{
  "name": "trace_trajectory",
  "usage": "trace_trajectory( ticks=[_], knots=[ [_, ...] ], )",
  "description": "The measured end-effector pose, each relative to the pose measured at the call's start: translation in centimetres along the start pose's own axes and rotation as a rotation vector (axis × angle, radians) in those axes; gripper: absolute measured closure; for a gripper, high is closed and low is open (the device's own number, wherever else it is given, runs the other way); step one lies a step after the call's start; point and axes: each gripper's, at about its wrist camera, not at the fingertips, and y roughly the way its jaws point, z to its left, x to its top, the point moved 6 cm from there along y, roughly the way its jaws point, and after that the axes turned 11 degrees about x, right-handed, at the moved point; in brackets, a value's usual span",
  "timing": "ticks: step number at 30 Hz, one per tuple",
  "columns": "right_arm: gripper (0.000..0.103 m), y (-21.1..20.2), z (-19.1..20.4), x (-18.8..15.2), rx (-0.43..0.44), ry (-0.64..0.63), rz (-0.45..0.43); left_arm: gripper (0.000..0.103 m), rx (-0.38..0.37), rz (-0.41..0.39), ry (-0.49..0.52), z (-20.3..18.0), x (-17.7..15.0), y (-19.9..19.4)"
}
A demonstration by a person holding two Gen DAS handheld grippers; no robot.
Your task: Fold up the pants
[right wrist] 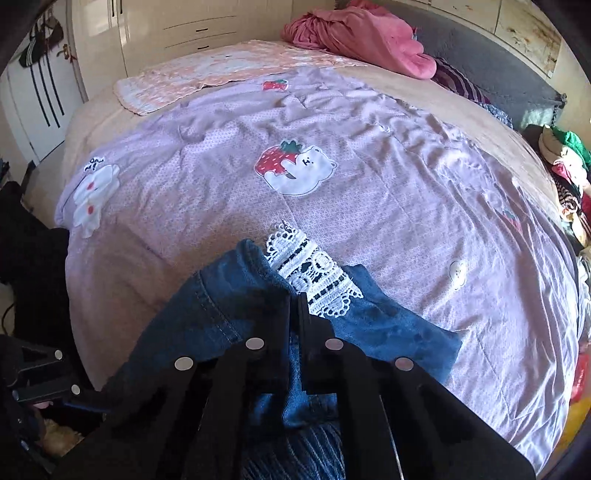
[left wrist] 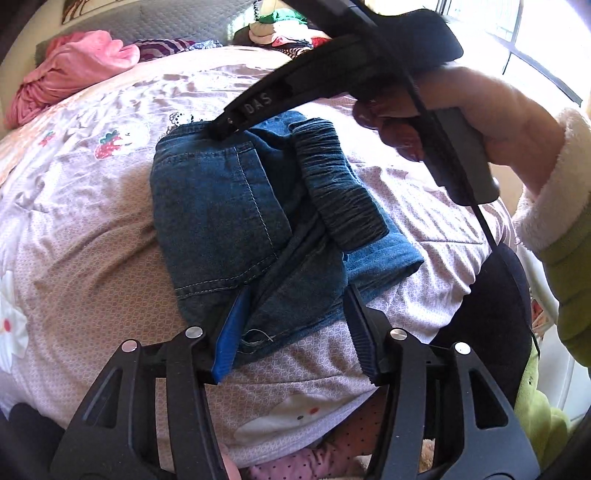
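The blue denim pants [left wrist: 236, 218] lie folded into a compact stack on the pink bedspread [left wrist: 92, 229], with a dark ribbed waistband [left wrist: 340, 188] on top at the right. My left gripper [left wrist: 295, 325] is open, its fingers over the near edge of the stack, holding nothing. My right gripper [left wrist: 221, 129] reaches in from the upper right and presses on the far edge of the pants. In the right wrist view its jaws [right wrist: 295, 306] are closed on the denim [right wrist: 207, 314] beside a white lace trim [right wrist: 314, 277].
A pink garment heap [left wrist: 74, 70] lies at the bed's far left. A pile of clothes [left wrist: 284, 29] sits at the far side. A wardrobe with drawers [right wrist: 184, 33] stands beyond the bed. A green plush toy [left wrist: 539, 417] is at the lower right.
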Motion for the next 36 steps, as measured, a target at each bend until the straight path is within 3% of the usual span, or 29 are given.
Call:
trace_trajectory(
  ticks=[4, 8, 10, 12, 17, 22, 28, 36],
  knots=[
    [0.1, 2.4, -0.9, -0.7, -0.027, 0.015, 0.035, 0.058, 0.006, -0.003, -0.005, 0.1, 0.1, 0.1],
    [0.093, 2.3, -1.2, -0.7, -0.028, 0.054, -0.003, 0.058, 0.002, 0.0, -0.013, 0.3, 0.1, 0.1],
    [0.081, 1.3, -1.4, -0.8, -0.03, 0.082, -0.024, 0.057, 0.001, 0.002, -0.015, 0.3, 0.2, 0.1],
    [0.081, -0.6, -1.4, -0.9, 0.011, 0.121, -0.072, 0.055, -0.001, 0.003, -0.015, 0.2, 0.1, 0.1],
    [0.066, -6.0, 0.6, -1.9, 0.08, 0.14, -0.188, 0.053, -0.001, 0.002, -0.014, 0.1, 0.1, 0.0],
    [0.064, -7.9, 2.4, -5.3, 0.125, 0.151, -0.193, 0.053, -0.001, 0.001, -0.019, 0.1, 0.0, -0.2],
    [0.064, -5.4, 1.4, -9.1, 0.045, 0.217, -0.114, 0.053, 0.0, 0.003, -0.022, 0.1, 0.0, -0.4],
    [0.056, -7.7, 1.1, -10.4, 0.112, 0.323, -0.227, 0.044, 0.016, 0.002, -0.031, 0.5, 0.2, -1.5]
  ],
)
